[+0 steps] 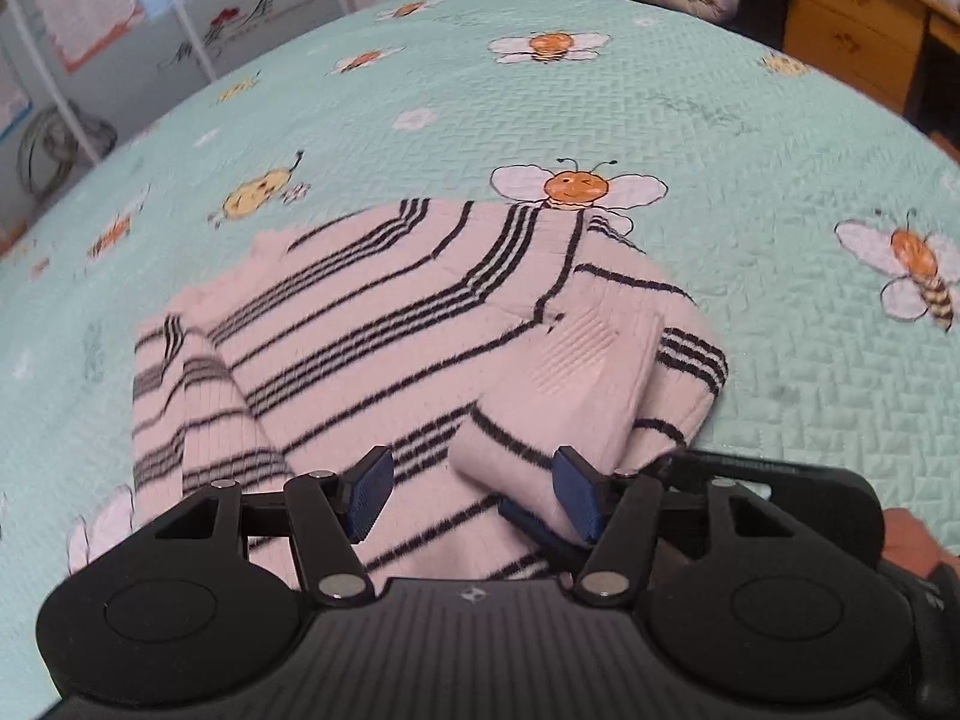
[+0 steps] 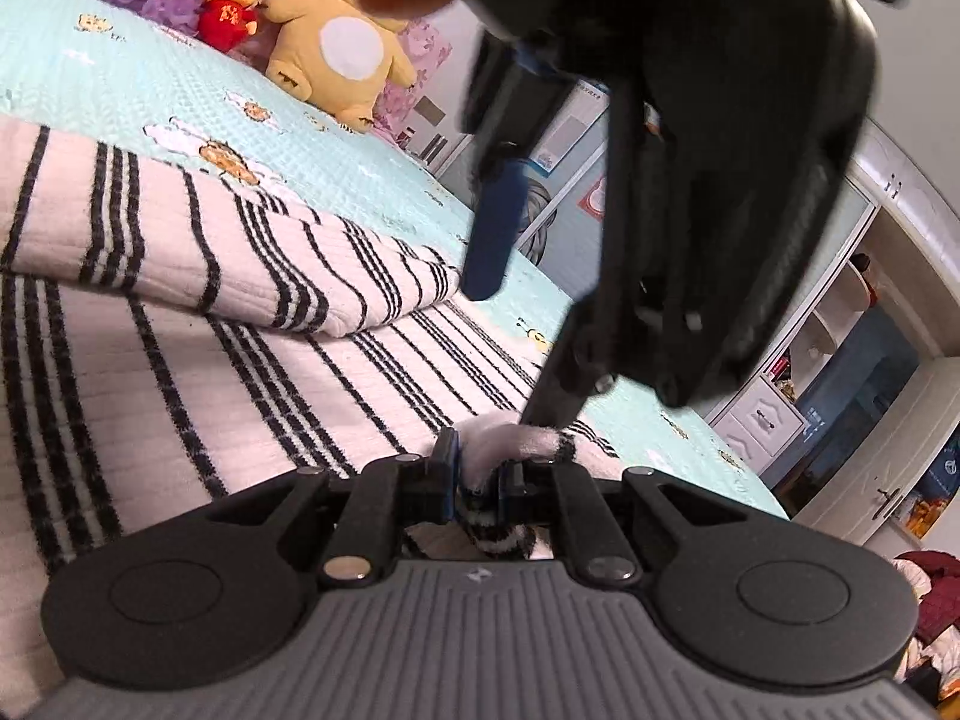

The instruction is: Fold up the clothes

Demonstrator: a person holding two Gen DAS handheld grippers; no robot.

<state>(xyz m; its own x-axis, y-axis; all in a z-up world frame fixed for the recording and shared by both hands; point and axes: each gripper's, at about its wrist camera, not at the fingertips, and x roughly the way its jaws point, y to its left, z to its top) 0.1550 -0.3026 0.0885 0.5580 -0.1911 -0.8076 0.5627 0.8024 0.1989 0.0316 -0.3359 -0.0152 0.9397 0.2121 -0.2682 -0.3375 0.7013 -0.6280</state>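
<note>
A white sweater with black stripes (image 1: pixel 360 330) lies partly folded on the bed, one sleeve laid across its body (image 2: pixel 210 240). My left gripper (image 1: pixel 474 492) hovers over its near edge, jaws open; a folded flap of the sweater (image 1: pixel 540 396) lies between and beyond the pads, not pinched. In the right wrist view my right gripper (image 2: pixel 480 474) is shut on a small bunch of the sweater's edge. The left gripper (image 2: pixel 516 354) hangs just above it, with one blue pad (image 2: pixel 492 228) in the air and the other finger reaching down beside the pinched fabric.
The bed carries a mint quilt with bee prints (image 1: pixel 600 108). Plush toys (image 2: pixel 336 54) sit at its far end. A wooden dresser (image 1: pixel 852 30) stands beyond the bed, and white cabinets (image 2: pixel 840 330) line the wall. A person's hand (image 1: pixel 906 540) shows at the right.
</note>
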